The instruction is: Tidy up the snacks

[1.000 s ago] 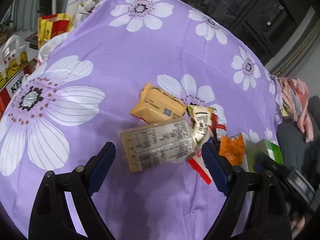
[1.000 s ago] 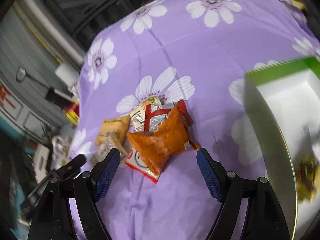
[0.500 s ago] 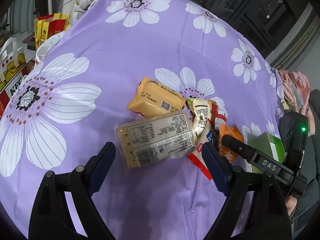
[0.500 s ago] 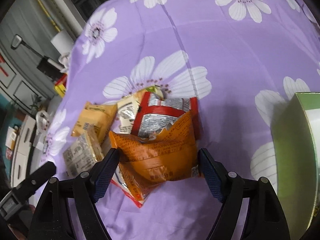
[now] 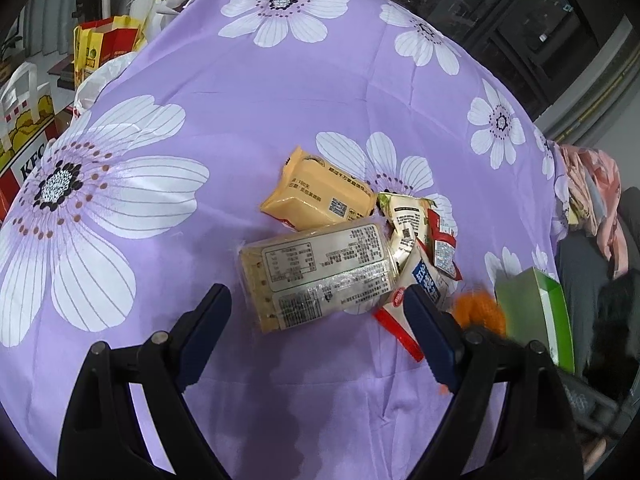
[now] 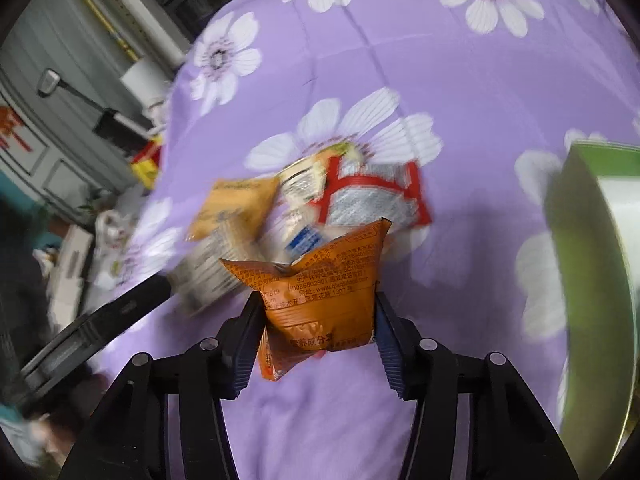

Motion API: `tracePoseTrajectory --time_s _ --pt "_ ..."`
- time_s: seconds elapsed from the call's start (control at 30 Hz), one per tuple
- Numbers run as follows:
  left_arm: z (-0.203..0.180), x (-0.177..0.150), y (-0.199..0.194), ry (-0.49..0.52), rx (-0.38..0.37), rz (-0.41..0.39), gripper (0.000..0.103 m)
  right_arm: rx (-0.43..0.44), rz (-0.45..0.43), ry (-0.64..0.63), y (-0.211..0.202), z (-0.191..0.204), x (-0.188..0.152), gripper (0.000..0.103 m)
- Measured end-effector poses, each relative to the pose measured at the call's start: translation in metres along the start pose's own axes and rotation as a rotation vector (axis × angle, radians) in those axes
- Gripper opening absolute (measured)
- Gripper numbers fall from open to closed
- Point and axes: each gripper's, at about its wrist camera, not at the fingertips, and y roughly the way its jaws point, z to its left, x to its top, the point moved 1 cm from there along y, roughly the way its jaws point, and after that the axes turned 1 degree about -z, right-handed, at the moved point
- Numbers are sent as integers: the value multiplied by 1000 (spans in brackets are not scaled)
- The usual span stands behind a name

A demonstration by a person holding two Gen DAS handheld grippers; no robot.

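Note:
A small heap of snack packets lies on the purple flowered cloth [image 5: 240, 100]. My left gripper [image 5: 316, 300] hangs open just above a clear cracker pack [image 5: 320, 276], touching nothing. Behind the pack lie a yellow packet [image 5: 320, 200] and a cream packet [image 5: 404, 220], with a white-and-blue packet [image 5: 428, 280] to its right. My right gripper [image 6: 318, 320] is closing, and its pads press both sides of a crumpled orange packet [image 6: 328, 296]. That orange packet [image 5: 480, 312] shows as a blur in the left wrist view. A red-and-silver packet [image 6: 372, 200] lies beyond it.
An open green box [image 6: 588, 280] with a white inside stands at the right of the pile, also the green box [image 5: 536, 316] by the table edge. Paper bags [image 5: 24, 136] stand off the left edge. Pink cloth [image 5: 592, 192] lies at the far right.
The right gripper came down around the orange packet and closed on it; the packet now sits squeezed between the pads. The left gripper stayed open in place.

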Motion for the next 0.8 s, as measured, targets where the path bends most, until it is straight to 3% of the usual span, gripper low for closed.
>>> tracePoseTrajectory --time_s 0.2,0.27,0.4,0.5,0.63,0.8 --pt "-2 -2 3 7 -1 32 87 19 136 76 17 3 -24 59" --pt "-4 -4 3 15 -17 49 87 34 155 117 25 -4 -24 71" --pt "-10 -8 3 38 -57 83 87 16 89 145 12 -15 -19 76" --pt "-16 -13 5 30 -148 138 87 63 44 205 1 -33 -17 78" --pt "-34 -25 10 78 -230 213 87 156 37 297 0 -53 -18 78" --pt "-51 -40 23 112 -282 300 87 194 71 292 10 -50 -20 78"
